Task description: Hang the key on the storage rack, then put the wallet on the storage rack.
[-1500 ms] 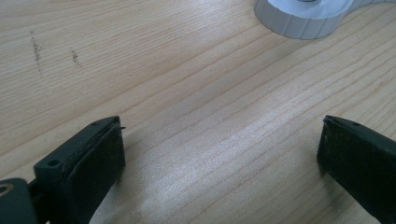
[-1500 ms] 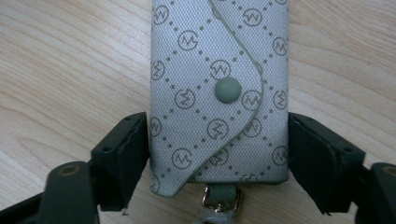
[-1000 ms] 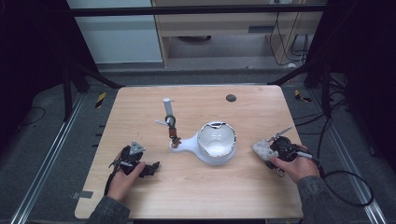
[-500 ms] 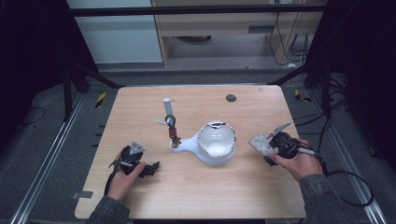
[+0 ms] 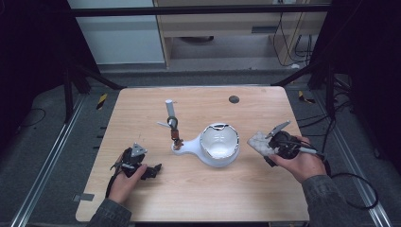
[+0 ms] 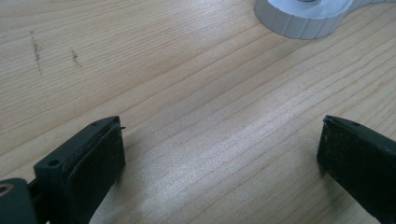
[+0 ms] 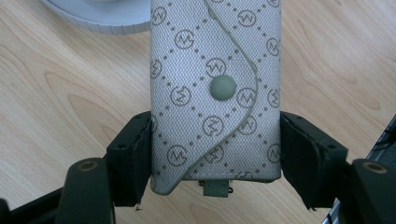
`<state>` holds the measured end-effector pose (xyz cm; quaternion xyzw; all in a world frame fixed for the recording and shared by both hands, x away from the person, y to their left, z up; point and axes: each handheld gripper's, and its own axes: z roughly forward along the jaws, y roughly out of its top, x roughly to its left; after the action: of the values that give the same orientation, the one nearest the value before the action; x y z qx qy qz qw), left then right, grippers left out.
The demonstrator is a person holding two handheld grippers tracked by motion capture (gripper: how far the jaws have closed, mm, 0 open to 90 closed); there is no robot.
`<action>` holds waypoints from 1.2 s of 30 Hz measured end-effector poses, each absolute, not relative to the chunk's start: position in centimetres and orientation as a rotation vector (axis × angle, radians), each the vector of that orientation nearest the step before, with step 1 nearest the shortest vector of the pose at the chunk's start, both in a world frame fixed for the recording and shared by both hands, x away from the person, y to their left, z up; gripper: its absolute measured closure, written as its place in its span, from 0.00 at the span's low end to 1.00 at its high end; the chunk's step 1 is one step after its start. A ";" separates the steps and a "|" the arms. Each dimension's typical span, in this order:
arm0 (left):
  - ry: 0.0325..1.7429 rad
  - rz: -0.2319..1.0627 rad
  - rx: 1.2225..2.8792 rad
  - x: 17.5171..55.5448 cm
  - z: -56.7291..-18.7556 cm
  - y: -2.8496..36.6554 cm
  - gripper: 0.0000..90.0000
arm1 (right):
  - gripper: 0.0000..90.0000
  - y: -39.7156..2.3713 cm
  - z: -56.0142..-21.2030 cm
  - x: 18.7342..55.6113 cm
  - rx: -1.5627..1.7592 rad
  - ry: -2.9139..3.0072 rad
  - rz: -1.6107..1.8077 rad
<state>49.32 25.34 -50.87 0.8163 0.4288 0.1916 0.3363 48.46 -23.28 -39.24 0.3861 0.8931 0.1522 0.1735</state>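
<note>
1. I am gripping the patterned grey pouch (image 7: 215,93) by its two long sides in the right gripper (image 5: 275,146), at the middle right of the high view, clear of the wooden table (image 5: 198,198).
2. I am keeping the left gripper (image 5: 142,169) at the lower left, jaws spread wide with bare wood between them.
3. The white bowl (image 5: 218,144) is sitting centre frame, just left of the pouch.
</note>
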 end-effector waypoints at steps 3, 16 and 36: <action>1.118 0.499 2.128 49.3 -50.9 25.3 0.00 | 0.35 -22.9 -38.5 48.2 1.076 2.533 0.433; 1.117 0.498 2.128 49.3 -50.9 25.3 0.00 | 0.35 -21.0 -36.0 47.3 0.964 2.550 0.422; 1.118 0.498 2.125 49.3 -50.9 25.3 0.00 | 0.35 -16.3 -34.3 47.0 0.780 2.605 0.387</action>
<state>49.29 25.32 -50.88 0.8157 0.4291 0.1913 0.3376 47.00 -16.31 -34.28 0.2786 0.9299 0.1380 0.1963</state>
